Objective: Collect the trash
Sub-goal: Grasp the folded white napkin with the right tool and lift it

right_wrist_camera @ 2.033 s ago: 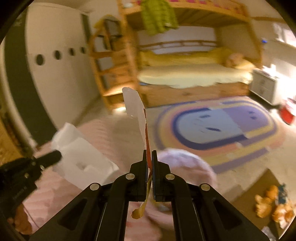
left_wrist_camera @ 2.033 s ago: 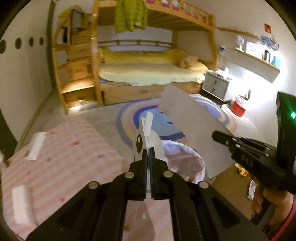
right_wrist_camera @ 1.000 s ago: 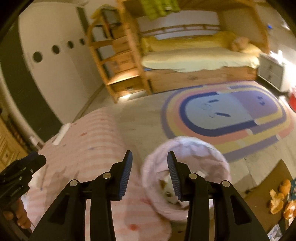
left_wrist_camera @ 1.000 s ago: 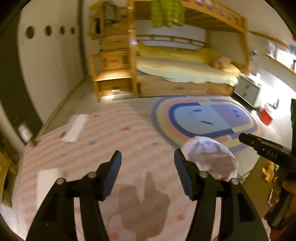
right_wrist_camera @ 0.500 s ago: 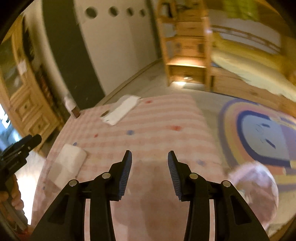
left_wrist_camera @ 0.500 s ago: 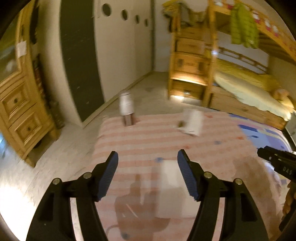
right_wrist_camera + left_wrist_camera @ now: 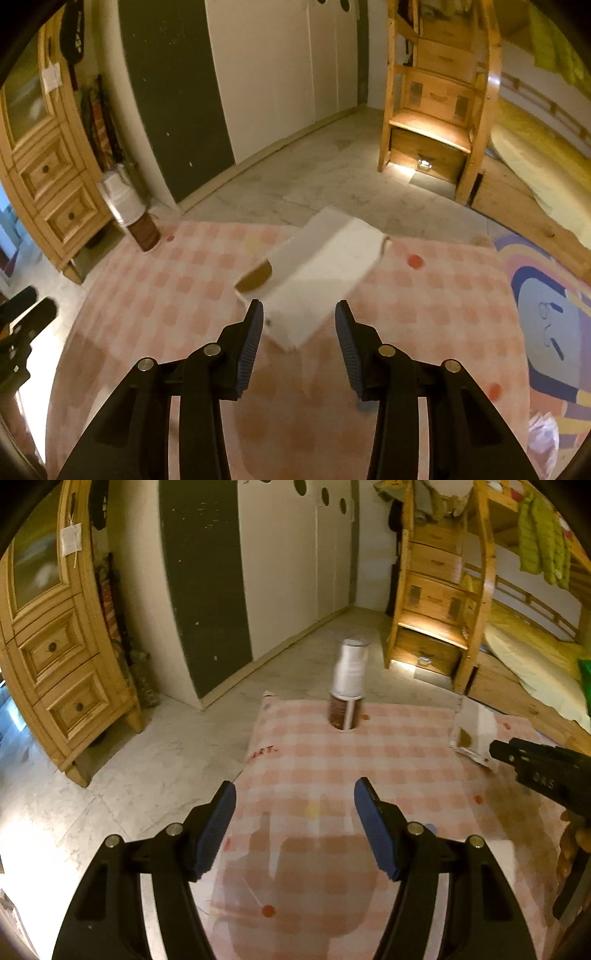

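A white and brown cup stack [image 7: 347,686] stands upright at the far edge of the pink checked cloth [image 7: 369,760]; it also shows in the right wrist view [image 7: 129,214]. A flat white carton [image 7: 314,277] lies on the cloth, its near end between my right gripper's fingertips. It also shows in the left wrist view [image 7: 474,734]. My right gripper [image 7: 299,325] is open around the carton's near end. My left gripper [image 7: 293,812] is open and empty, above the cloth, short of the cup stack. The right gripper also shows at the right in the left wrist view [image 7: 543,775].
A wooden cabinet [image 7: 55,646] stands at the left. Wooden stair drawers [image 7: 436,602] and a bunk bed [image 7: 535,653] are at the right. The bag-lined trash bin [image 7: 543,439] shows at the lower right edge. A rainbow rug [image 7: 550,317] lies beyond the cloth.
Both grippers let go of their paper scraps over the bin, opened, and swung left. The left now faces the cup stack; the right has come up to the white carton.
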Demonstrator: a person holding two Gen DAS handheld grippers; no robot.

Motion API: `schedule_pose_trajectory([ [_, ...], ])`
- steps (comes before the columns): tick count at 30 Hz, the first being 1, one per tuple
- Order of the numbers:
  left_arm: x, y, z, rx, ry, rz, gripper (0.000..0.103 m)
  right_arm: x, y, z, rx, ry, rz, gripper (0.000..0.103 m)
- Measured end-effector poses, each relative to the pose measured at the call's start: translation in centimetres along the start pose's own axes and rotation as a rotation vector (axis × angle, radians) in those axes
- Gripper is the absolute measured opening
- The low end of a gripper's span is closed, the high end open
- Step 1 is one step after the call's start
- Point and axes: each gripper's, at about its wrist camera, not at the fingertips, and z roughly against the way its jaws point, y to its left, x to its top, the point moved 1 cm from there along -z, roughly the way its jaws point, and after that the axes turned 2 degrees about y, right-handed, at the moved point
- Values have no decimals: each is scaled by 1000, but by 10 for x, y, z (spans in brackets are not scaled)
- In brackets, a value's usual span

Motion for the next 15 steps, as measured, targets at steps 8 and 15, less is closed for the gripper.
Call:
schedule_pose_trajectory([
  [8, -5, 8, -1, 3, 21, -11, 65, -3, 13, -16, -71, 41, 54, 26],
  [15, -6, -4, 15, -88, 18, -12, 65, -33, -1, 12, -56, 78, 72, 2],
])
